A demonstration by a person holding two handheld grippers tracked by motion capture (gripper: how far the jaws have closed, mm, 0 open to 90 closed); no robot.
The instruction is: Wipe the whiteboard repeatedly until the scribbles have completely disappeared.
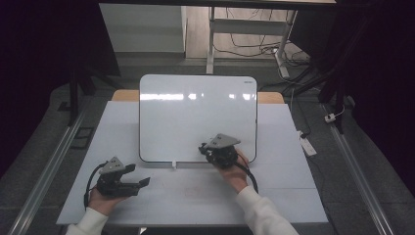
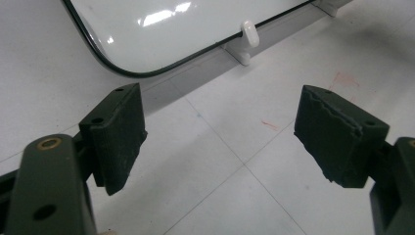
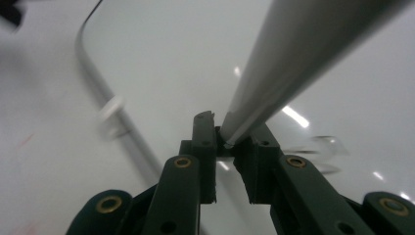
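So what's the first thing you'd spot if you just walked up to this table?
The big shiny whiteboard propped in the middle of the white table, with ceiling lights reflecting on it. Next, the right hand-held gripper at the board's lower right, pinching a thin grey stick. The left hand-held gripper sits wide open near the table's front left.

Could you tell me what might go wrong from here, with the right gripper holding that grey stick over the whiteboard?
1. The right gripper pinches the grey stick only at its very end, so it may well swivel or slip out.
2. The whiteboard rests on small white clips; a hard press could slide it.
3. The left gripper sits open beside the board, not steadying it.
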